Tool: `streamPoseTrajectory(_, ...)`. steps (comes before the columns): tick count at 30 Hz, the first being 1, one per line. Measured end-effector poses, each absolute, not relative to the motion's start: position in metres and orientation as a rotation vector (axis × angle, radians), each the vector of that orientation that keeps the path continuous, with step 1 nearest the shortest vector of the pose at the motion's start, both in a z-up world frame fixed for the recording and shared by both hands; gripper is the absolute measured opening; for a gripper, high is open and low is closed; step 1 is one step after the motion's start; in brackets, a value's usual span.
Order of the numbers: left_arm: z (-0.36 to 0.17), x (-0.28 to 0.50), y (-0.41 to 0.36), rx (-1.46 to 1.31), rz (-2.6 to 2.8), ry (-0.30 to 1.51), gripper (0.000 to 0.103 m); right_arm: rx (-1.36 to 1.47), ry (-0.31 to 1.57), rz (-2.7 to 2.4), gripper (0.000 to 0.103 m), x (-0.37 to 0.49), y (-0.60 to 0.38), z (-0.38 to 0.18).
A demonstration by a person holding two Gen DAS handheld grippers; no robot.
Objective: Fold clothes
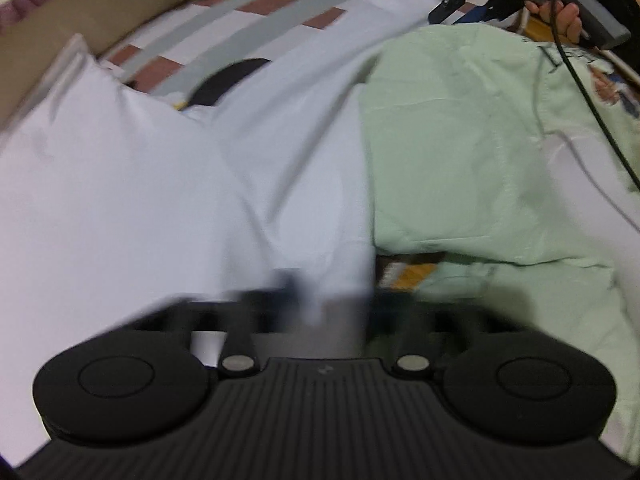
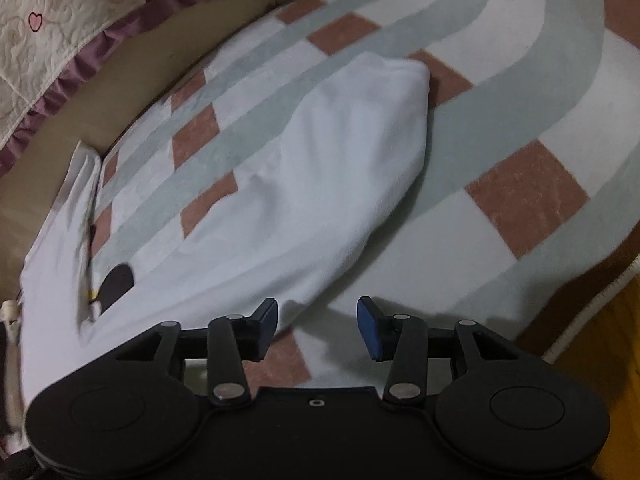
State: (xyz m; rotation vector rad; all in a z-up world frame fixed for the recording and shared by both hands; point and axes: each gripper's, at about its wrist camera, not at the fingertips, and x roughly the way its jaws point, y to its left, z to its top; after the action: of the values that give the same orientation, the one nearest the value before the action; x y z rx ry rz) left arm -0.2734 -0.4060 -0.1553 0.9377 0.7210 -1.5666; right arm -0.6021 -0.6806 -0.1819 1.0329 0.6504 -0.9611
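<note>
White garment (image 2: pixel 280 184) lay unfolded ahead of right gripper (image 2: pixel 318 326), jaws wide, empty | left gripper (image 1: pixel 326 300) blurred, grip indeterminate, white cloth between fingers | green garment (image 1: pixel 472 140) unfolded | folding barely begun.

The right gripper (image 2: pixel 317 322) holds its jaws wide apart, while the left gripper (image 1: pixel 328 304) is blurred.

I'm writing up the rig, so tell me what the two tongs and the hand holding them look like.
Both are matte black, with a ribbed centre plate, two round discs, silver pivot pins. The right tongs carry blue fingertip pads. The left tongs are blurred. The left view shows a black cable, white lettering and a bare hand on a grey handle.
</note>
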Motion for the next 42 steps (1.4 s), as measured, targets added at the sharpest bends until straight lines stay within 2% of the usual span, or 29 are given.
streamPoseTrajectory(1, -0.150, -0.267, -0.405, 0.881, -1.560, 0.732, 0.004, 1.000, 0.629, -0.991, 0.059, -0.599, -0.680, -0.181)
streamPoseTrajectory(6, -0.107, -0.228, -0.383, 0.500, -1.579, 0.775, 0.004, 0.897, 0.505, -1.132, 0.059, -0.595, -0.688, -0.188)
streamPoseTrajectory(10, -0.098, -0.216, -0.371, 0.404, -1.601, 0.768, 0.004, 0.885, 0.399, -1.188, 0.060, -0.598, -0.702, -0.191)
streamPoseTrajectory(15, -0.096, -0.195, -0.359, 0.358, -1.525, 0.802, 0.004, 0.852, 0.375, -1.228, 0.061, -0.593, -0.721, -0.191)
streamPoseTrajectory(16, -0.098, -0.190, -0.356, 0.323, -1.534, 0.822, 0.004, 0.832, 0.387, -1.225, 0.057, -0.591, -0.723, -0.191)
streamPoseTrajectory(17, -0.098, -0.192, -0.356, 0.334, -1.533, 0.815, 0.004, 0.805, 0.404, -1.214, 0.025, -0.589, -0.725, -0.190)
streamPoseTrajectory(18, -0.098, -0.195, -0.355, 0.353, -1.529, 0.804, 0.004, 0.779, 0.421, -1.201, 0.005, -0.586, -0.727, -0.188)
streamPoseTrajectory(20, -0.097, -0.196, -0.355, 0.342, -1.540, 0.812, 0.004, 0.717, 0.438, -1.175, 0.006, -0.584, -0.726, -0.179)
streamPoseTrajectory(23, -0.092, -0.191, -0.348, 0.271, -1.580, 0.827, 0.004, 0.603, 0.363, -1.168, 0.006, -0.590, -0.715, -0.147)
streamPoseTrajectory(26, -0.099, -0.191, -0.351, 0.325, -1.544, 0.871, 0.004, 0.556, 0.324, -1.176, 0.005, -0.600, -0.708, -0.116)
streamPoseTrajectory(29, -0.112, -0.202, -0.353, 0.349, -1.583, 0.891, 0.004, 0.462, 0.509, -1.238, 0.005, -0.587, -0.709, -0.108)
streamPoseTrajectory(36, -0.123, -0.228, -0.360, 0.485, -1.630, 0.861, 0.004, 0.360, 0.795, -1.278, 0.005, -0.556, -0.736, -0.150)
streamPoseTrajectory(39, -0.123, -0.223, -0.359, 0.454, -1.622, 0.886, 0.004, 0.365, 0.817, -1.345, 0.015, -0.558, -0.742, -0.158)
streamPoseTrajectory(42, -0.126, -0.205, -0.360, 0.343, -1.599, 0.966, 0.004, 0.448, 0.707, -1.367, 0.033, -0.573, -0.738, -0.152)
